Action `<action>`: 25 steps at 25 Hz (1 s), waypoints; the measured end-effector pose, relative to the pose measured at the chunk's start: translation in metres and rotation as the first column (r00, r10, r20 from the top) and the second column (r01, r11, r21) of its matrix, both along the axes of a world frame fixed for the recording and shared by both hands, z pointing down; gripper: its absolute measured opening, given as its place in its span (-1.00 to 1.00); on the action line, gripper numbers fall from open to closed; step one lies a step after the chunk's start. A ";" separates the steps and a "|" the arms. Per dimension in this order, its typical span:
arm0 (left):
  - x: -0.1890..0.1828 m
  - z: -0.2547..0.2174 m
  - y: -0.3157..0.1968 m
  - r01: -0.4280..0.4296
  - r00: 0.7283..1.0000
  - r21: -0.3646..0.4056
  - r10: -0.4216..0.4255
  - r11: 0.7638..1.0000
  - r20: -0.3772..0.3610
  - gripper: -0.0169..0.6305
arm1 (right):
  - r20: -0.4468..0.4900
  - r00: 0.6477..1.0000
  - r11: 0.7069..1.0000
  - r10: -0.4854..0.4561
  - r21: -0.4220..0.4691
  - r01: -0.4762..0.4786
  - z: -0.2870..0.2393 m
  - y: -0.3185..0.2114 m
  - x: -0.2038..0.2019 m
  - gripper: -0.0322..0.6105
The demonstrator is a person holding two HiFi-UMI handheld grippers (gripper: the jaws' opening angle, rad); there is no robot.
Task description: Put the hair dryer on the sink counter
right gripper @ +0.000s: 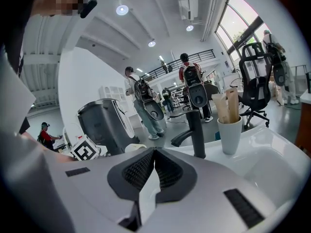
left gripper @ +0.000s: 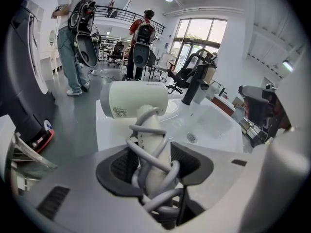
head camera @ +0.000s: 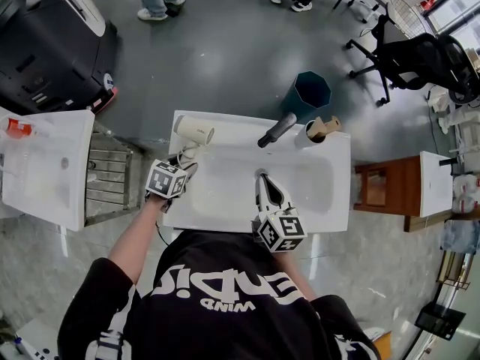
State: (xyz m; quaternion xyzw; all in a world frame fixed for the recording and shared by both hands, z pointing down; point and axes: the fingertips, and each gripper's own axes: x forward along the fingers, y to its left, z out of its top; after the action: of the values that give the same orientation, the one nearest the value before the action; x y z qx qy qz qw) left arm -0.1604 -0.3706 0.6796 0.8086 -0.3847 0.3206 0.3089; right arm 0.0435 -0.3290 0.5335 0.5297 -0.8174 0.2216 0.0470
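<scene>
A cream hair dryer (head camera: 195, 131) with its grey cord wound round the handle (left gripper: 154, 144) is over the far left corner of the white sink counter (head camera: 334, 201). Whether it rests on the counter I cannot tell. My left gripper (head camera: 185, 160) (left gripper: 154, 165) is shut on the handle, with a pad pressing each side, and the dryer's barrel (left gripper: 138, 99) points left across the view. My right gripper (head camera: 260, 175) (right gripper: 154, 150) hangs over the basin (head camera: 247, 186) with its jaws shut on nothing.
A black faucet (head camera: 277, 130) (right gripper: 195, 132) and a cup of sticks (head camera: 321, 130) (right gripper: 229, 127) stand at the counter's back edge. Behind it is a teal bin (head camera: 309, 92). A wooden stand (head camera: 379, 186) is at the right, another white counter (head camera: 45, 171) at the left. People stand farther off.
</scene>
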 end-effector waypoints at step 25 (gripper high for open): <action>-0.006 0.024 -0.004 -0.041 0.994 -0.005 0.041 0.999 0.105 -0.29 | 0.007 1.000 0.998 0.030 -0.048 -0.030 0.015 -0.012 0.019 -0.82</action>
State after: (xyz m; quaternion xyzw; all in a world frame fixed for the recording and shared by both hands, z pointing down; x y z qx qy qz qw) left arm -0.1663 -0.3750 0.7035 0.7978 -0.3835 0.3696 0.2825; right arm 0.0622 -0.3413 0.5488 0.5397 -0.8041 0.2437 0.0531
